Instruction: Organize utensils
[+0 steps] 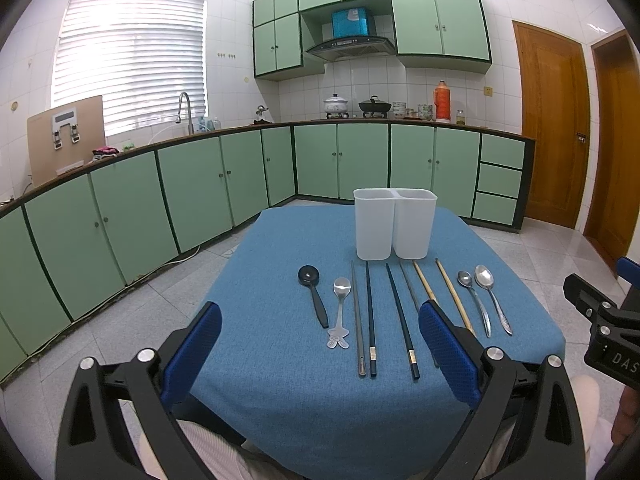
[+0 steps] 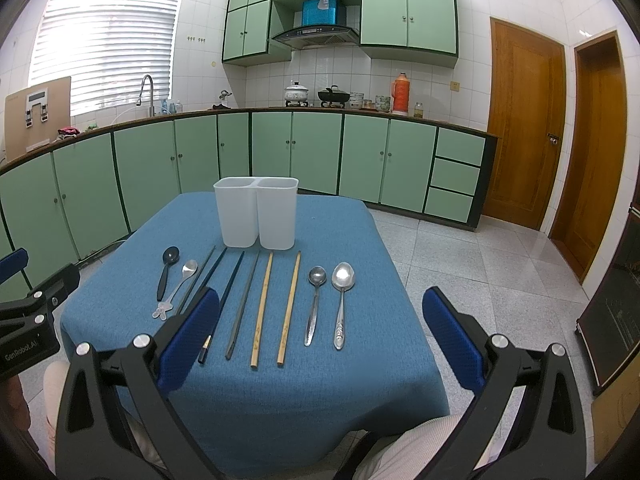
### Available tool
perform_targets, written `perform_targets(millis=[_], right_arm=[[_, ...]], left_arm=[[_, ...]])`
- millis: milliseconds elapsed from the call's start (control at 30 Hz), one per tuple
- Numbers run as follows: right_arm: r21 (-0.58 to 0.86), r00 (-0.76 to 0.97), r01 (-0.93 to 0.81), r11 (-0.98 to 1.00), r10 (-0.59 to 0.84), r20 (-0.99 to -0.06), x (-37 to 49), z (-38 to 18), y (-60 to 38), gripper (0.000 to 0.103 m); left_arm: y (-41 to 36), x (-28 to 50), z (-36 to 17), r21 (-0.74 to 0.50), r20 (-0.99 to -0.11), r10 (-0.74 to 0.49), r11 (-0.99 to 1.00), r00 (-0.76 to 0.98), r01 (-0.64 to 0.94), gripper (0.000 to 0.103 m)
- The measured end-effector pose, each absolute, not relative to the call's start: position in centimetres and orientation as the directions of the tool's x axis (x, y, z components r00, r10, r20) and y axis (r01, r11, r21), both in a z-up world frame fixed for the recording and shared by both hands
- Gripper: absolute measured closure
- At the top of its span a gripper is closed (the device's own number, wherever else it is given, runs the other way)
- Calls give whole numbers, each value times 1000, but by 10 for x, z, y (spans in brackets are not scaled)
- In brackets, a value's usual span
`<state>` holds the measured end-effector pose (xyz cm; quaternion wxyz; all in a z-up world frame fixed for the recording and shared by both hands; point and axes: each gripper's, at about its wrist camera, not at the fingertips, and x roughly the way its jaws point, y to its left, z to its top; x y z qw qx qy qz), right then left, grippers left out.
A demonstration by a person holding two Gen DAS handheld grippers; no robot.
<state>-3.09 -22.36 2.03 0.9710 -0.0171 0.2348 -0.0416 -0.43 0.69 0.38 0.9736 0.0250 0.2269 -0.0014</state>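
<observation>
While both grippers hover above the near edge of the blue table (image 2: 360, 240), the left gripper (image 1: 320, 344) and right gripper (image 2: 320, 336) each hold their blue fingers spread wide, gripping nothing. Spoons and chopsticks (image 2: 264, 304) lie in a row, just before the upright white two-part holder (image 2: 256, 216).

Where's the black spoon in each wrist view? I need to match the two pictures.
Left wrist: black spoon lies left of centre, leftmost utensil on the blue cloth.
Right wrist: black spoon sits far left, again leftmost in the row.
Shared landmark: white two-compartment holder behind the row.
</observation>
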Motion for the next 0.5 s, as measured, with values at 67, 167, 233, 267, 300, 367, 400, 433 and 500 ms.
perform_targets(millis=[67,167,233,267,300,367,400,433,500], right_arm=[[-53,886,73,996,-89,-454,-31,20,-224,5],[-53,886,74,996,-90,-455,-31,20,-224,5],[-53,886,73,996,-89,-455,-31,20,-223,5],[-53,886,73,996,-89,-455,-31,20,-223,5],[-53,886,73,996,-89,-455,-31,20,-224,5],[-53,886,73,996,-89,-455,-31,20,-224,5],[-53,886,73,996,-89,-455,-31,20,-224,5],[-54,886,73,996,-89,-454,-31,20,-224,5],[-53,886,73,996,-89,-455,-31,20,-224,5]], left_arm=[[7,-4,4,50,-441,10,999,897,14,6],[9,-4,4,51,-441,12,999,897,12,6],[9,-4,4,51,-441,12,999,897,12,6],[8,-4,4,51,-441,11,999,897,12,6],[8,-4,4,52,-441,12,999,897,12,6],[8,-1,2,51,-442,12,999,897,12,6],[8,-2,2,51,-442,12,999,897,12,6],[9,-1,2,51,-442,12,999,897,12,6],[8,-1,2,52,-442,13,999,897,11,6]])
